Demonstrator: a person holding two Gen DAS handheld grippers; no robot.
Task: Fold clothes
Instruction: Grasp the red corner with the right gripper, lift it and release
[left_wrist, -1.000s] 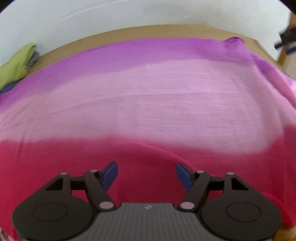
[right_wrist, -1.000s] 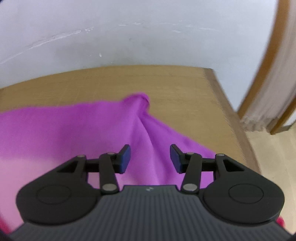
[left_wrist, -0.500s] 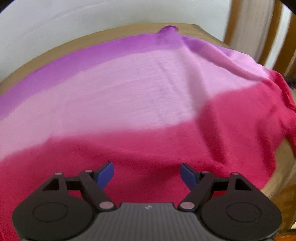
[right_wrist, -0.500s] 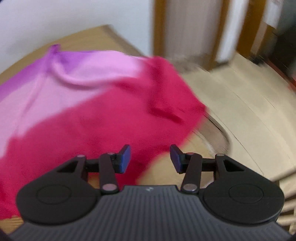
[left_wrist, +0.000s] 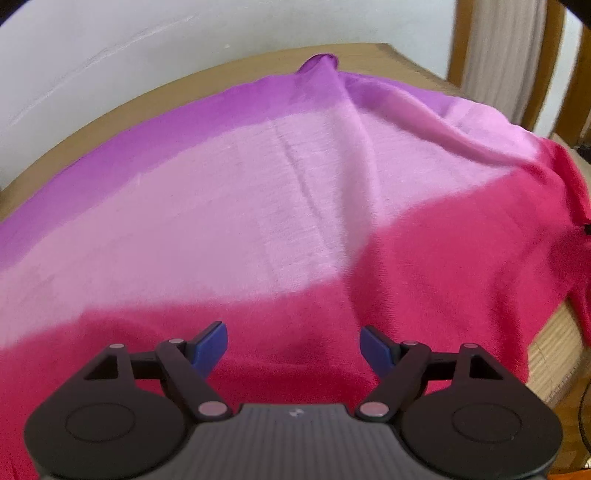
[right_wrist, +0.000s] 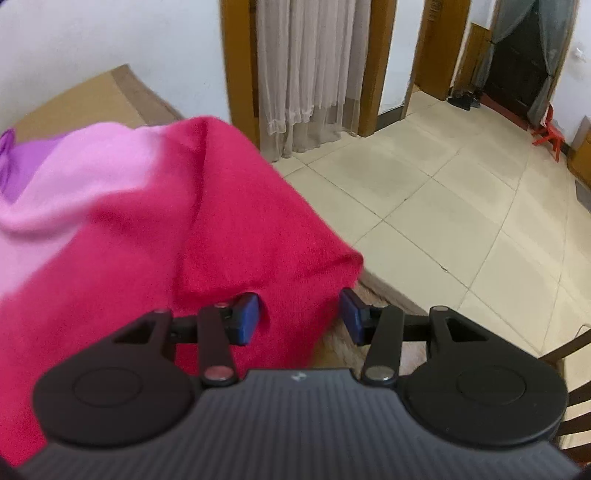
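Soft banded cloth (left_wrist: 295, 206) – purple, pink, red, far corner blurred – we note left gripper (left_wrist: 293, 343) wide and empty, right gripper (right_wrist: 298, 314) opening, astride the red corner.

We see the cloth (left_wrist: 295, 206) banded purple, pale pink and crimson red across a tan table (left_wrist: 554, 332). Each black tool (right_wrist: 299, 314) carries blue pads (right_wrist: 245, 321), and the floor (right_wrist: 461, 206) shows cream tiles.
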